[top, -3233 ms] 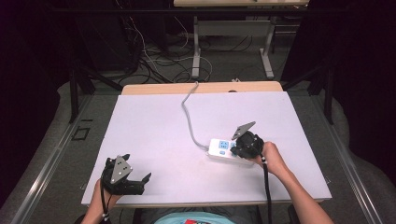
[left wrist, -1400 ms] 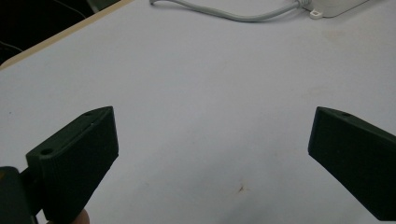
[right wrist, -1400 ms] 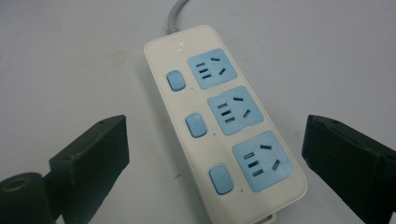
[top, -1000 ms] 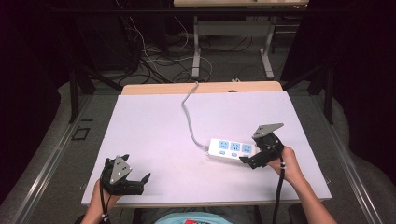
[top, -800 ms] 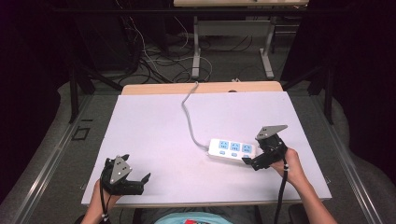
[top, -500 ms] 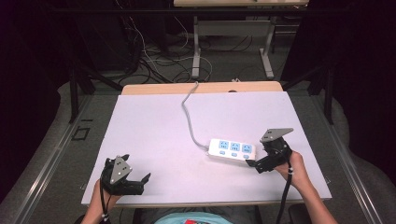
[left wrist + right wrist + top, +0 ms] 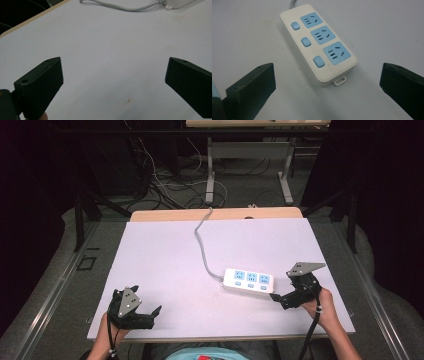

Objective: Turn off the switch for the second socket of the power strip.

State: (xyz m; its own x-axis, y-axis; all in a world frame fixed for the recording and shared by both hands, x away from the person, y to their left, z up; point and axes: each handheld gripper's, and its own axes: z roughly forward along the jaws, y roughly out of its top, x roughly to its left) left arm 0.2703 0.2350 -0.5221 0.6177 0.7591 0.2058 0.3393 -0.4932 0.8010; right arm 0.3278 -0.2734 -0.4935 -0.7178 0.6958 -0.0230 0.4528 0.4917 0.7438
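Observation:
A white power strip (image 7: 248,280) with three blue sockets and three blue switches lies flat on the white table (image 7: 165,255), right of centre. Its grey cable (image 7: 202,245) runs toward the far edge. In the right gripper view the power strip (image 7: 318,42) lies just ahead of the jaws, which stand wide apart with nothing between them. My right gripper (image 7: 278,298) sits just right of the strip, open, not touching it. My left gripper (image 7: 150,316) rests near the front left edge, open and empty; its view shows the cable (image 7: 125,7) far off.
A tan table edge (image 7: 215,214) shows behind the white top. Beyond it are metal table legs (image 7: 211,170) and loose cables on the floor (image 7: 165,180). Bare tabletop (image 7: 112,50) stretches between my two grippers.
My right gripper has drawn back from the power strip to the right and toward the front edge, leaving the strip lying on the table. The left gripper has stayed still.

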